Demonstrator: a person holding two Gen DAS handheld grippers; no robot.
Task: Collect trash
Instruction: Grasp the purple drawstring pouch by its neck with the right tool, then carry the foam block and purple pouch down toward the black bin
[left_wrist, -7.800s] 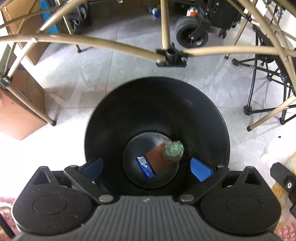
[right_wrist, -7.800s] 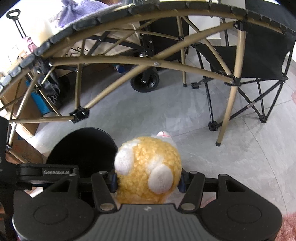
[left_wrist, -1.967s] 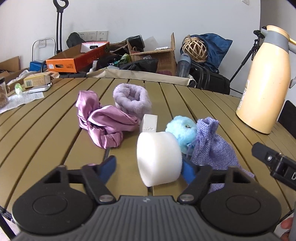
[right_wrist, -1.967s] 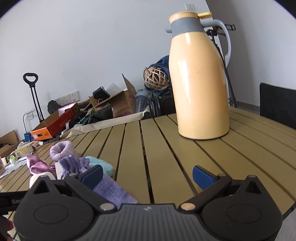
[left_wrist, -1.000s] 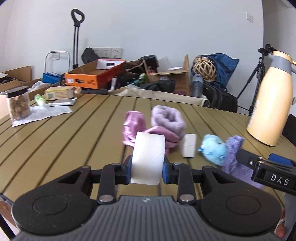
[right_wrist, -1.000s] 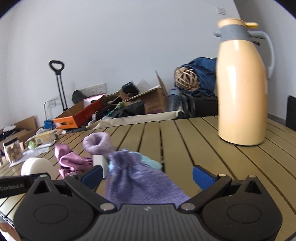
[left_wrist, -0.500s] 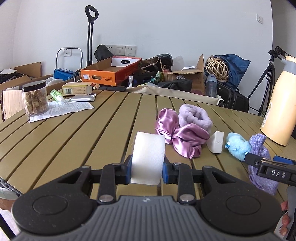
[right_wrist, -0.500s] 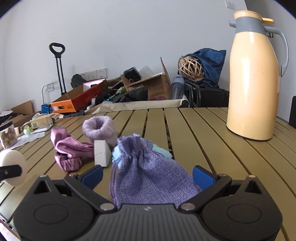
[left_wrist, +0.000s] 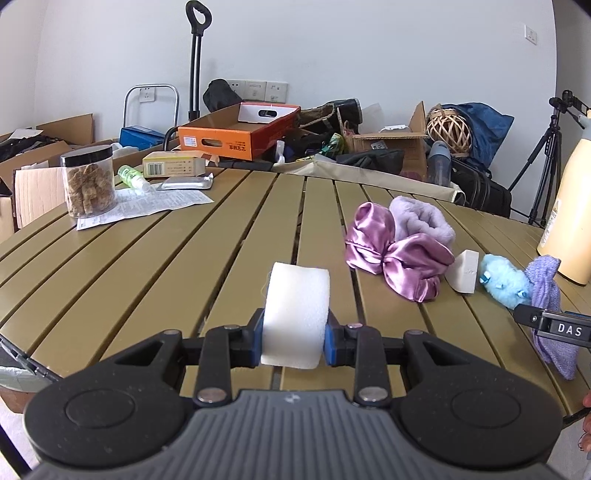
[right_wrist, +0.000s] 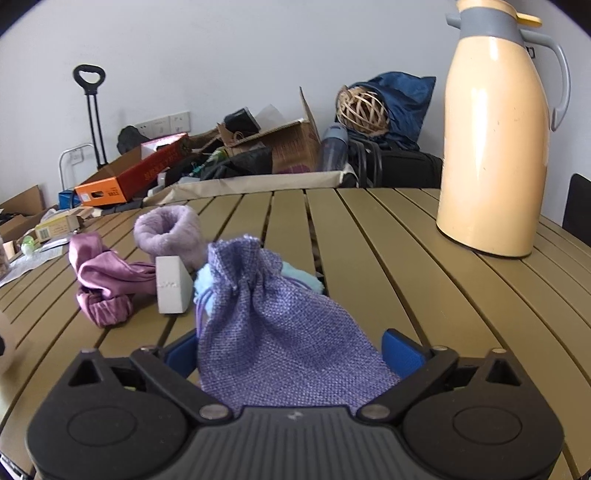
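The left hand-held gripper (left_wrist: 294, 341) has picked the white foam roll (left_wrist: 296, 314) up off the surface (left_wrist: 147, 266) and squeezes it low in the middle, while the right hand-held gripper (right_wrist: 291, 352), jaws wide but just closing, sits around the purple bag (right_wrist: 284, 332), so that goes next.

The yellow jug (left_wrist: 570, 218) is cut off by the left wrist view's right edge. In the right wrist view the purple pouch (right_wrist: 280, 332) hides most of the blue fluffy toy (right_wrist: 301, 278), and the pouch's base disappears behind the gripper body.
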